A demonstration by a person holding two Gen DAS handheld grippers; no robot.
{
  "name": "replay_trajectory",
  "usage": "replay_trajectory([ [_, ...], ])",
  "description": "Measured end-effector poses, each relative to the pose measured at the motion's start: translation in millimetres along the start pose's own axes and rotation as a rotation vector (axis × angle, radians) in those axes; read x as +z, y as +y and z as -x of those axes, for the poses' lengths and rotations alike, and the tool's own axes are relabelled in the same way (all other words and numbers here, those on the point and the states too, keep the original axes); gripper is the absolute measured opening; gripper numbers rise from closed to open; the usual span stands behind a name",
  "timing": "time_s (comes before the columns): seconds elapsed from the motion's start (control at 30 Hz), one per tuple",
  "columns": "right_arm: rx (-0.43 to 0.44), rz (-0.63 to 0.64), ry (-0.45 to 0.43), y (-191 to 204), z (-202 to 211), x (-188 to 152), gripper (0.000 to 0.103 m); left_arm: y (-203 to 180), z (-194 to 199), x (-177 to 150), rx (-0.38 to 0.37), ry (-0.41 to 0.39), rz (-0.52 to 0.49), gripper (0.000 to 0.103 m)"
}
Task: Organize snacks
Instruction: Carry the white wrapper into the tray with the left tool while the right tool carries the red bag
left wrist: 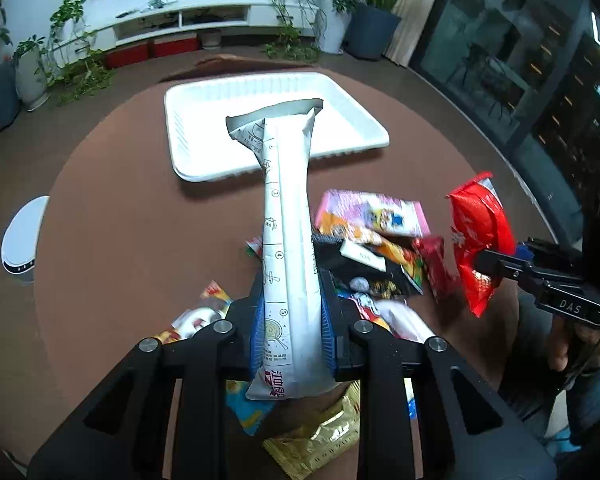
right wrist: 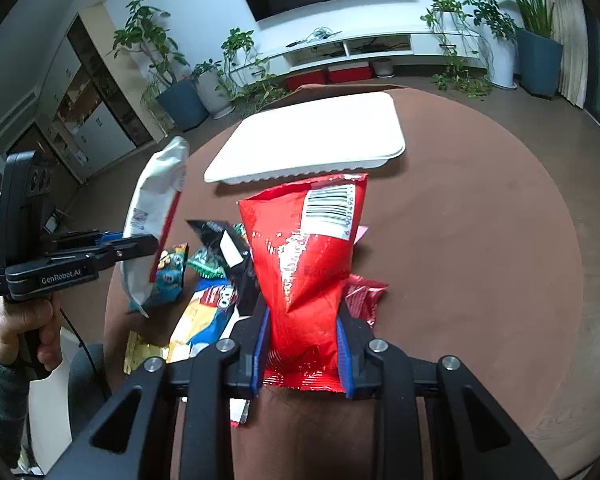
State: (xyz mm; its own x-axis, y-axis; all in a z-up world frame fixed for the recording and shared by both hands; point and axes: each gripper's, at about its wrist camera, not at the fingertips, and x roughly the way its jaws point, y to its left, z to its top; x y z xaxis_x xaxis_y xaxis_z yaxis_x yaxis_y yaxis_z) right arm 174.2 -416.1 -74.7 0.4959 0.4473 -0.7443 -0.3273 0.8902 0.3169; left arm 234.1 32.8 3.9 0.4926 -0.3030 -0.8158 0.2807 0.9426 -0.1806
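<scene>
My left gripper (left wrist: pixel 288 320) is shut on a long white snack packet (left wrist: pixel 286 220) and holds it above the table, its far end over the near edge of the white tray (left wrist: pixel 348 100). My right gripper (right wrist: pixel 302 340) is shut on a red snack bag (right wrist: pixel 308 248) with a barcode, held above the snack pile (right wrist: pixel 220 276). The right gripper with the red bag (left wrist: pixel 478 236) shows at the right of the left wrist view. The left gripper with the white packet (right wrist: pixel 152 208) shows at the left of the right wrist view. The white tray (right wrist: pixel 380 156) lies beyond the pile.
Several loose snack packets lie on the round brown table (left wrist: pixel 112 220): a pink one (left wrist: pixel 380 210), a black one (left wrist: pixel 364 268), a gold one (left wrist: pixel 320 436). A white stool (left wrist: pixel 20 236) stands left of the table. Potted plants and a TV cabinet line the far wall.
</scene>
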Motion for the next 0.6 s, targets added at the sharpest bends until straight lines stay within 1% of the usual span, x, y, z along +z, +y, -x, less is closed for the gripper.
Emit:
replay_trajectory([
  [0.1, 0.005, -0.017, -0.011, -6, 4, 5, 0.03, 9, 7, 8, -0.018, -0.024, 0.032, 0.021],
  [0.17, 0.005, -0.024, -0.018, -8, 6, 8, 0.03, 14, 12, 15, -0.017, -0.04, 0.047, 0.021],
  [0.33, 0.0, -0.027, -0.036, -15, 9, 25, 0.03, 38, 32, 42, -0.028, -0.097, 0.106, 0.021],
  [0.43, -0.002, -0.018, -0.055, -18, 11, 44, 0.03, 52, 36, 63, -0.041, -0.108, 0.129, 0.021],
  [0.6, -0.003, -0.005, -0.07, -21, 3, 85, 0.03, 72, 36, 107, -0.034, -0.107, 0.135, 0.021],
])
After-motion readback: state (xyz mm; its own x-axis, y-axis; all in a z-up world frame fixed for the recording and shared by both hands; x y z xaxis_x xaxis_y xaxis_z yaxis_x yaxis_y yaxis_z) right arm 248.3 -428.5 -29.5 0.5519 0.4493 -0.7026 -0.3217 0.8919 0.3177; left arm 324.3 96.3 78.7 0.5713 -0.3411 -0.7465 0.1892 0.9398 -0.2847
